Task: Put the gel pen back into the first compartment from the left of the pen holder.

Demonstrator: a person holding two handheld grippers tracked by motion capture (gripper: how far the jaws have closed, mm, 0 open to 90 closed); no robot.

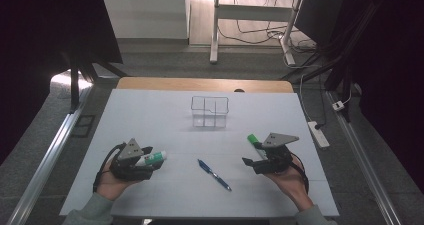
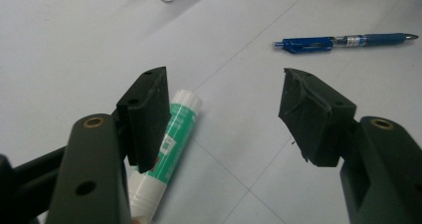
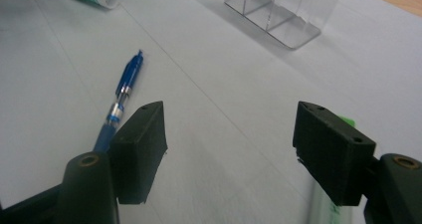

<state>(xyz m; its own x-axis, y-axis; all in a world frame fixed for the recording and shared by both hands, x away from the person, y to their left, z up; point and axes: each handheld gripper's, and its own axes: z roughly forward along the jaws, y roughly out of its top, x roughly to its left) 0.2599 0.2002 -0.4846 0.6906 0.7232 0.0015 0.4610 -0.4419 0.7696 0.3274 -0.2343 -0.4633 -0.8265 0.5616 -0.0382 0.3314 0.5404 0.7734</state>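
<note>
We hold the left gripper (image 1: 142, 160) low over the white table (image 1: 165, 120) at the near left, its jaws spread wide with bare table between them. A white glue stick with a green label (image 2: 169, 144) lies on the table just beside the gripper's left jaw, outside the gap; whether it touches the pad we cannot tell. In the high view that same glue stick (image 1: 152, 158) points right, out past the gripper's tip.

The right gripper (image 1: 260, 160) sits at the near right, its jaws also apart and pinching nothing. A green marker (image 1: 255, 142) lies just at its far side, its green tip peeking from behind the right jaw in the right gripper view.

Between the two grippers, a blue pen (image 1: 214, 175) lies slantwise on the table, clear of both; in the right gripper view the pen (image 3: 122, 102) runs up past the left jaw. Farther off, near the middle, stands a clear plastic organiser (image 1: 210, 111) with compartments, well apart from everything. Nothing stands between it and the grippers.
</note>
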